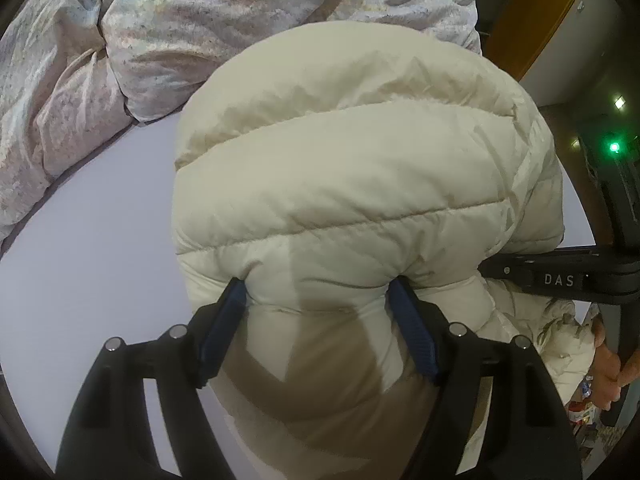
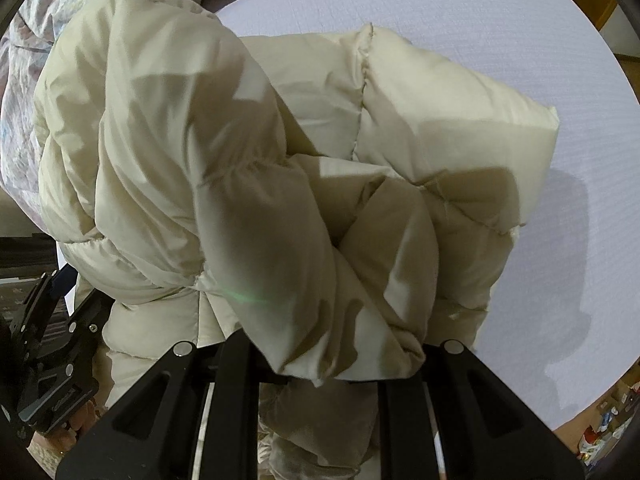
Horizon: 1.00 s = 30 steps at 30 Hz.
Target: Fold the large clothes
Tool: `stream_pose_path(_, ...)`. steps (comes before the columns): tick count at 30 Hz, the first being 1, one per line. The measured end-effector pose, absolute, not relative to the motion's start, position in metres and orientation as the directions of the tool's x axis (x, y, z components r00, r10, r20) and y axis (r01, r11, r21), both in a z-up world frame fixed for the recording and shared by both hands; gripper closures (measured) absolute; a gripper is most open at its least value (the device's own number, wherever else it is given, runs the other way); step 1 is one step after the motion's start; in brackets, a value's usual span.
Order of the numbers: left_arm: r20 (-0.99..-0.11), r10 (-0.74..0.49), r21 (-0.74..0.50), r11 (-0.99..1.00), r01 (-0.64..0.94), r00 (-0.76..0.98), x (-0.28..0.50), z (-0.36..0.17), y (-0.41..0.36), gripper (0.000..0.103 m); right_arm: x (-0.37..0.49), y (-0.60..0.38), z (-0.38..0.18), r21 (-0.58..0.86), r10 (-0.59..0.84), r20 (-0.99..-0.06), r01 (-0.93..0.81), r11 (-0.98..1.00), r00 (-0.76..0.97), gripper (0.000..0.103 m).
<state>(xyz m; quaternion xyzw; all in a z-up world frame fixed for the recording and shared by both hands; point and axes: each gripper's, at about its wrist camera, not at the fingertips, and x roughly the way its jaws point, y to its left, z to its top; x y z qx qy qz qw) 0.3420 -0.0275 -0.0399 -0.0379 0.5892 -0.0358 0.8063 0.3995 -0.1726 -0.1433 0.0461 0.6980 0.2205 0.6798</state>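
Your cream puffer jacket (image 1: 352, 168) is a thick, quilted garment with broad stitched baffles running across it, the shell slightly glossy and creased. It lies bundled on the pale lilac bed sheet (image 1: 100, 240), near the sheet's edge, with a crumpled duvet (image 1: 120, 48) in a marbled pink-grey print heaped beyond it. From your left wrist view the jacket forms one rounded mound; from your right wrist view it shows as several overlapping puffy folds, one squarish padded panel (image 2: 460, 112) jutting out over the sheet.

Your left gripper (image 1: 320, 312) has its blue pads (image 1: 412, 332) wide apart, pressing into either side of a fat bulge of the jacket, which pinches in at both pads; the jaws are easing apart at this moment with the fabric between them. Your right gripper (image 2: 320, 364) has its jaws drawn close together, and a folded wad of jacket fabric covers the tips, so you appear to be clamped on it, though the pads themselves are hidden.

At the right edge of the left wrist view you can see a hand (image 1: 608, 364) on the other black tool.

No containers show in either view.
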Motion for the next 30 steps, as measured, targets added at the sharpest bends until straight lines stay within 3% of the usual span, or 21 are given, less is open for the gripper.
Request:
stream_pose_path(17, -0.954, -0.094, -0.092, 0.996, 0.021, 0.283, 0.347, -0.059, -0.031, 0.026, 0.393, -0.206, -0.123, 0.384, 0.405, -0.914, -0.239, 0.892, 0.04, 0.087)
stream_pose_path(24, -0.955, -0.098, -0.092, 0.995, 0.035, 0.278, 0.352, -0.061, -0.036, 0.026, 0.383, -0.24, -0.062, 0.509, 0.573, -0.794, -0.293, 0.809, 0.205, 0.087)
stream_pose_path(30, -0.955, -0.099, -0.092, 0.995, 0.04, 0.279, 0.353, -0.062, -0.033, 0.026, 0.373, -0.24, -0.044, 0.562, 0.65, -0.723, -0.349, 0.75, 0.233, 0.087)
